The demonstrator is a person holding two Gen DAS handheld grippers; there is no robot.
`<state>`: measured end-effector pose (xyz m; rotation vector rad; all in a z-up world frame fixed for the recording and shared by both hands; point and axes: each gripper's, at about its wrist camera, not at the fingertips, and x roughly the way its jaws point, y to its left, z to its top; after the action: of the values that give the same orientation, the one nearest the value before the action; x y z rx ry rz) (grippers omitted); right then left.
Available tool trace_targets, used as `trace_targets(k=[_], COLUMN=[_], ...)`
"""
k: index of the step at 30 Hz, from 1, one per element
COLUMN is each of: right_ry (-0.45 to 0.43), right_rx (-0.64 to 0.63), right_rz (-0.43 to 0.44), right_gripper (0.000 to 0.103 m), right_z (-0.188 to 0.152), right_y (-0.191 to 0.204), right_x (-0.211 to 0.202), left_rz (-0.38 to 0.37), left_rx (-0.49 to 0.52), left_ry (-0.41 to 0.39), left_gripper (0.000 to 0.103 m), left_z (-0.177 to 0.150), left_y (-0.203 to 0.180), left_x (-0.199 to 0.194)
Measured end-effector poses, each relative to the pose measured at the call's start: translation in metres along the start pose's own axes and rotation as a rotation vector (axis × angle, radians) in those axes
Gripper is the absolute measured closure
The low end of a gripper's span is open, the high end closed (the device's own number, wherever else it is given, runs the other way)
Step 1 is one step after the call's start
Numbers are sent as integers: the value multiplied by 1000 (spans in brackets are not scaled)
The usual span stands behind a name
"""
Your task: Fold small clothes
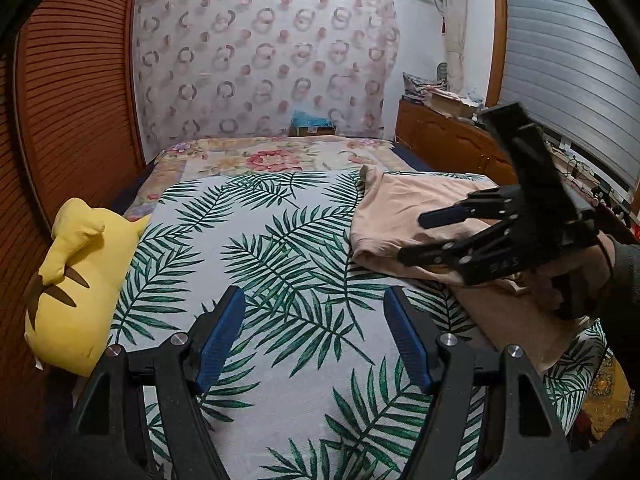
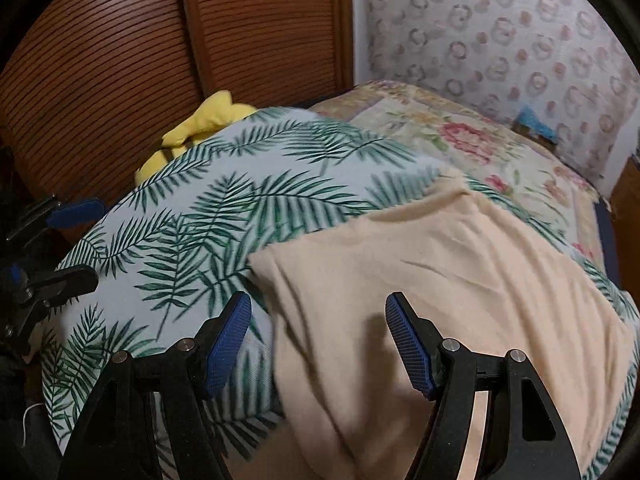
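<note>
**A:** Jaws first, then. The right gripper (image 2: 318,340) stands wide apart with nothing between its blue pads (image 2: 226,344); it hangs over the near left part of the peach garment (image 2: 460,280), not touching it as far as I can tell. The left gripper (image 1: 316,340) is just as wide and just as empty, over bare leaf-print cloth (image 1: 280,240).

**B:** And the garment itself?

**A:** It lies on the right side of that leaf-print cloth, which covers the bed. It looks partly doubled already, with a thick layered edge on its left side. In the left wrist view the right gripper (image 1: 412,236) hovers above that edge, a hand (image 1: 588,276) behind it.

**B:** So where might it go wrong?

**A:** Layers, I'd say. If a pad bites that stacked edge, it may catch only the top ply, or all of them, and the fold would come out skewed. The fabric looks thin and limp, so a one-sided lift would likely let it sag and bunch.

**B:** Anything underneath?

**A:** The leaf-print cloth is itself loose. A pinch pressed too deep could take it up with the garment and drag it. The yellow plush toy (image 1: 76,280) sits at the far left edge, well apart from the garment.
</note>
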<state>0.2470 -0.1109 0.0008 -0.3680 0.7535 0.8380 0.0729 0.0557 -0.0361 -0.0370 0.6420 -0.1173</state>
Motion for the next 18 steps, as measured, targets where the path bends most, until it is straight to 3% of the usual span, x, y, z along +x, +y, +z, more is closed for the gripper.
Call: trace_targets(k=[9,13,14,15,17,18], right_ry=[51,51,43,33,28,33], right_rx=[-24,-70,-75,-77,-88,-81], right_rz=[-7,-53,-53,-60,-80,-78], right_gripper=[32,41,51,68,92,96], right_z=[1,8,8,8,8,8], right_y=[-4,4,6,7,11,10], right_x=[18,25,23,21,20,20], left_rz=[21,22,22,20,17,16], left_rx=[-18,-26,-26,-27,-28,-28], left_ry=[-9,-5,-5,-4,-2,-1], left_gripper=[30,31,31,31,30,30], left_z=[-4,-6,-7,-8,-8,-9], left_y=[11,15,15,15,14,13], left_x=[-6,-4,-4,-4,-4,-4])
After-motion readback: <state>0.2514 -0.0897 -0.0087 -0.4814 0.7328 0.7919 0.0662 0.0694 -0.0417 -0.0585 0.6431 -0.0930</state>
